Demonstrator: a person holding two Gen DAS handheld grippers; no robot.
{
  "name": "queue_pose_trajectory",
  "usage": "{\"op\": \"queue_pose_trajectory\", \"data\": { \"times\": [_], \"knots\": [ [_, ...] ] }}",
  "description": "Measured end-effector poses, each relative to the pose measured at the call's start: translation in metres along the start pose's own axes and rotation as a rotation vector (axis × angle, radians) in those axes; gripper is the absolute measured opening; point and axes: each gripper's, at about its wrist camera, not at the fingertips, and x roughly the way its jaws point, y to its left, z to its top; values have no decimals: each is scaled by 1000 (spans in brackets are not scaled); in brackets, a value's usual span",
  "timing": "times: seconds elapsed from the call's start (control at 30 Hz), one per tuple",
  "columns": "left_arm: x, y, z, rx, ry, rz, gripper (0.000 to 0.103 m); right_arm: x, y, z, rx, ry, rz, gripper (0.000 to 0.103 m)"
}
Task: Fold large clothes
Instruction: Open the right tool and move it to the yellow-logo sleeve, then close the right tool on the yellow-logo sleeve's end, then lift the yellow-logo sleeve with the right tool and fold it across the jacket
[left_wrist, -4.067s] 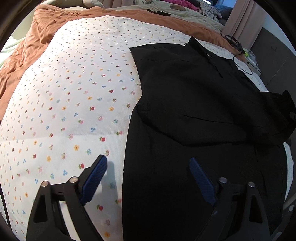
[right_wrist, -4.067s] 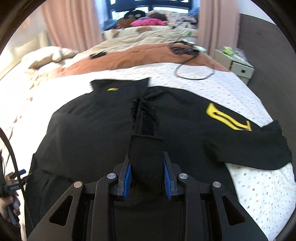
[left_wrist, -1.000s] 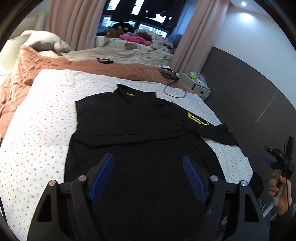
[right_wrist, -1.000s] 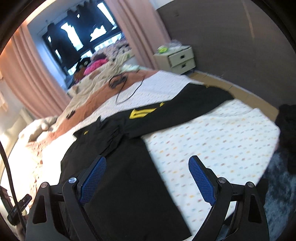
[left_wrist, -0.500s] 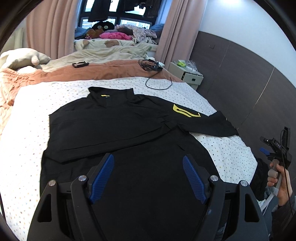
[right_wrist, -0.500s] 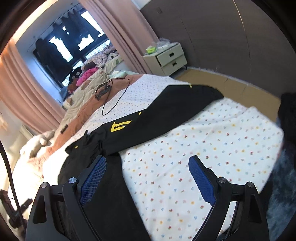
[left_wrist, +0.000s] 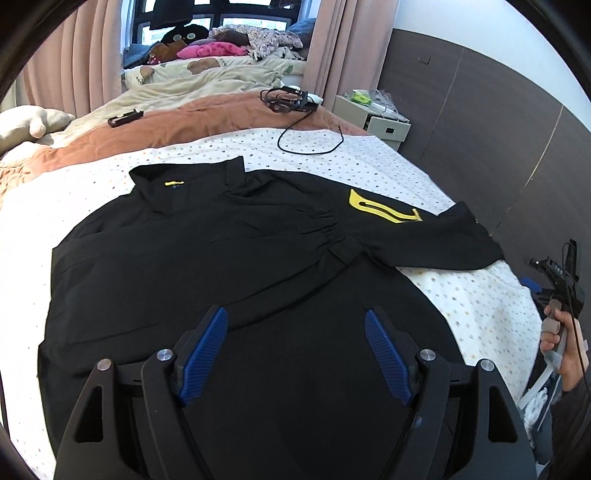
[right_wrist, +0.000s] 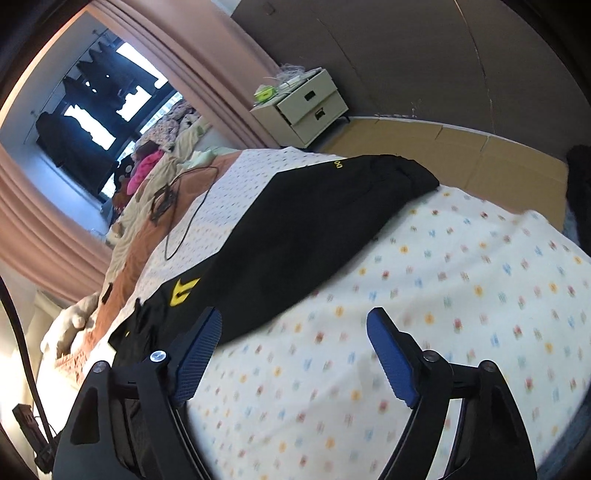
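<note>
A large black shirt (left_wrist: 207, 266) with yellow marks lies spread on the flowered bedsheet (left_wrist: 369, 162). Its left sleeve is folded in across the body. Its right sleeve (left_wrist: 424, 236) stretches out to the right with a yellow logo (left_wrist: 384, 212). My left gripper (left_wrist: 295, 354) is open and empty, above the shirt's lower body. My right gripper (right_wrist: 295, 354) is open and empty, above the sheet just in front of the outstretched sleeve (right_wrist: 314, 236). It also shows at the right edge of the left wrist view, in a hand (left_wrist: 561, 295).
A brown blanket (left_wrist: 184, 125) and beige bedding (left_wrist: 192, 81) lie at the bed's far end, with a black cable (left_wrist: 310, 144) on the sheet. A white nightstand (right_wrist: 306, 107) stands by the dark wall. The bed's right edge drops to the floor (right_wrist: 480, 155).
The right gripper let go of the folded left sleeve, opened and swung right toward the outstretched sleeve. The left gripper pulled back and turned from the shirt's left edge toward its middle.
</note>
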Motion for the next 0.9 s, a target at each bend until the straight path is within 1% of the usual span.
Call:
{"op": "queue_pose_trajectory", "data": {
  "times": [0.1,0.2,0.3,0.37,0.47,0.5,0.53,0.57,0.6,0.63,0.67,0.73,0.9],
  "knots": [
    [27,4,4,1,31,11,78,29,-4,13,2,7,-10,78],
    [53,7,8,10,60,40,78,60,-10,26,23,23,-11,71],
    [75,11,11,7,73,59,78,83,-14,29,44,40,-28,68],
    [88,14,12,0,88,63,78,99,-18,30,56,53,-37,64],
    [106,17,13,-4,106,74,78,107,-21,33,65,22,-25,59],
    [111,17,12,-5,112,75,78,109,-21,35,63,9,-34,49],
    [115,18,11,-6,116,75,78,110,-20,36,58,1,-64,34],
    [118,19,10,-6,119,74,78,112,-20,38,58,0,-85,27],
    [121,20,9,-8,123,72,78,115,-20,39,59,2,-93,18],
    [122,22,6,-11,129,70,78,116,-19,42,61,4,-84,13],
    [123,23,5,-13,135,67,78,115,-17,42,60,3,-80,11],
    [122,28,2,-15,149,68,78,108,-9,43,42,-16,-81,5],
    [96,45,1,-31,134,73,78,79,30,51,-38,-70,-64,0]
  ]
}}
